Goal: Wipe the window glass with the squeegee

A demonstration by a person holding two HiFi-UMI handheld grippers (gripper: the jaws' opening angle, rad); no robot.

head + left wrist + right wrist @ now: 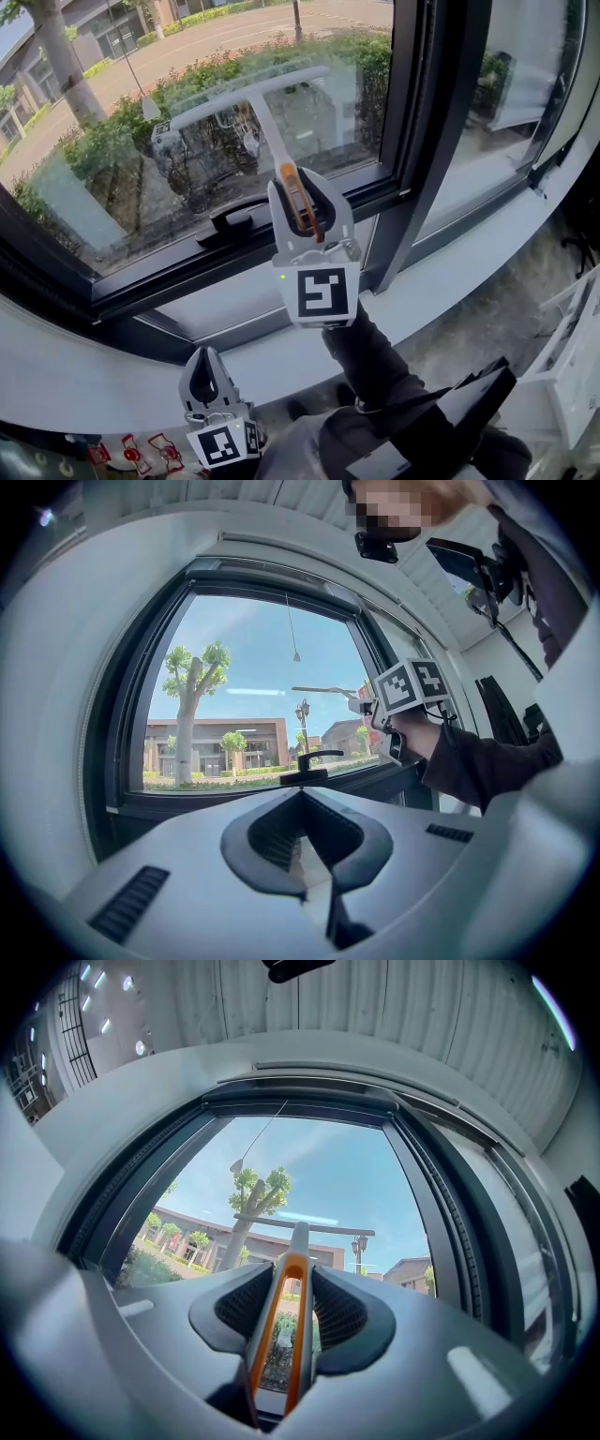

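One squeegee (265, 120) in play, and it's up on the window glass (122, 159). Its long pale blade lies across the pane above the window handle (234, 217), tilted, with the right end higher. The orange-and-grey grip runs down from the blade, just right of that handle.

Two grippers out there. The right gripper (300, 184) has the squeegee: its jaws are clamped on the orange grip from both sides, opened only as wide as the grip itself. In its own view the shaft (298, 1241) runs straight out between the dark pads to the blade on the glass.

The right arm, in a dark sleeve (375, 366), reaches up and forward from the bottom edge. It holds that gripper upright, right of the one black window handle.

The left gripper (202, 380) sits low, well below the handle and a touch left, down by the white sill (94, 384). Its jaw tips are pressed together with nothing between them, pointing up toward the handle (314, 766).
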